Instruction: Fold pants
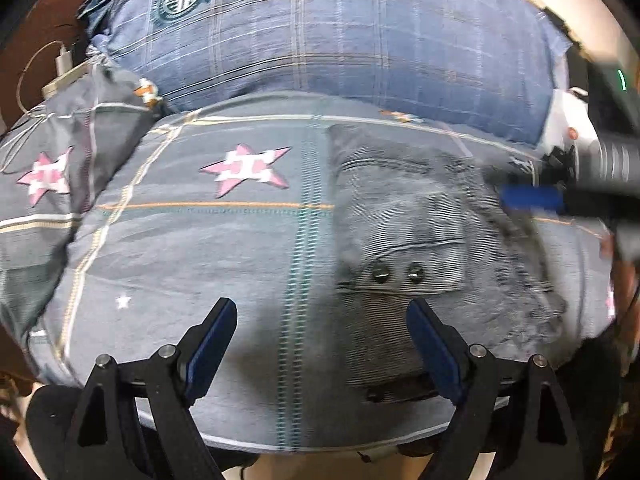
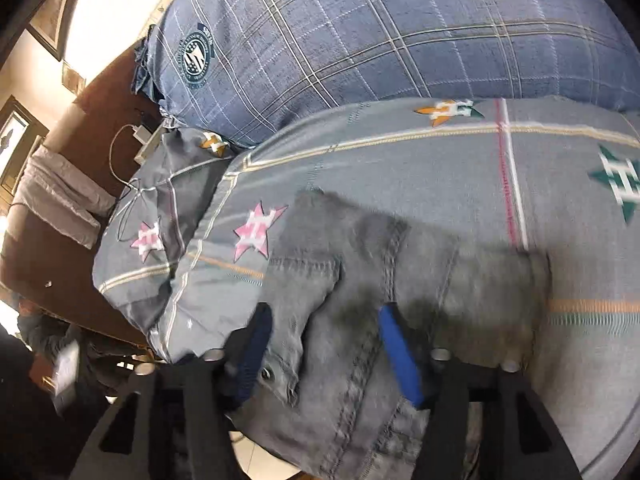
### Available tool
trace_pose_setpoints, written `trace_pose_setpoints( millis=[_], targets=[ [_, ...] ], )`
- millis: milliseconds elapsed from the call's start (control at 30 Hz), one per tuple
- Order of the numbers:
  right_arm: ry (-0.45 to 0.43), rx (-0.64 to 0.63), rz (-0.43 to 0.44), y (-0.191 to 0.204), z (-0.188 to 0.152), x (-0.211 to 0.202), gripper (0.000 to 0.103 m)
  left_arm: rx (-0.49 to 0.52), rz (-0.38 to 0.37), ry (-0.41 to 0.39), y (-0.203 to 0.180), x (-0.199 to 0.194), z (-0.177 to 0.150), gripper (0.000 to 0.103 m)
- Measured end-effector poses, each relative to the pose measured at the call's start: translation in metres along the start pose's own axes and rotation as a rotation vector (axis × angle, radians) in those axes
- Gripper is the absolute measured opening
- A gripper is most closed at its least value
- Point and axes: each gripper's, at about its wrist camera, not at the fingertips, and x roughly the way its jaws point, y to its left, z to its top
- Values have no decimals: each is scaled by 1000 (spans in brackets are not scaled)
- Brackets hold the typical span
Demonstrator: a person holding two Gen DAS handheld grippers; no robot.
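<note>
The pants (image 2: 400, 280) are grey denim, matt and coarse, with raised seams and two shiny metal buttons (image 1: 398, 273). The sheet (image 1: 180, 240) under them is smooth, matt woven cloth printed with stars. The pillow (image 1: 340, 32) is plaid cloth with a slubby weave. The fingers (image 1: 430, 344) are matt black plastic with blue pads and dull metal pins (image 1: 478, 350).

Home bedroom: star-print quilt (image 2: 400, 152) covering a bed, plaid pillow (image 2: 360, 28) lying at its head, framed pictures (image 2: 16, 140) hanging on wall.
</note>
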Motion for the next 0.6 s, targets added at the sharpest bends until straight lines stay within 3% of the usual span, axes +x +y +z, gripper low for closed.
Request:
trace_pose_setpoints(
  millis=[67, 267, 367, 433, 600],
  targets=[
    [93, 31, -79, -27, -16, 23, 64, -7, 46, 31, 2, 4, 0, 88],
    [-69, 9, -45, -18, -34, -29, 64, 31, 123, 23, -1, 0, -2, 88],
    [-68, 1, -49, -21, -53, -29, 67, 33, 133, 20, -4, -4, -3, 88],
    [12, 4, -101, -33, -70, -3, 69, 39, 145, 24, -5, -2, -2, 88],
    [-47, 17, -109, -29, -74, -26, 68, 53, 158, 32, -5, -1, -2, 88]
  ],
)
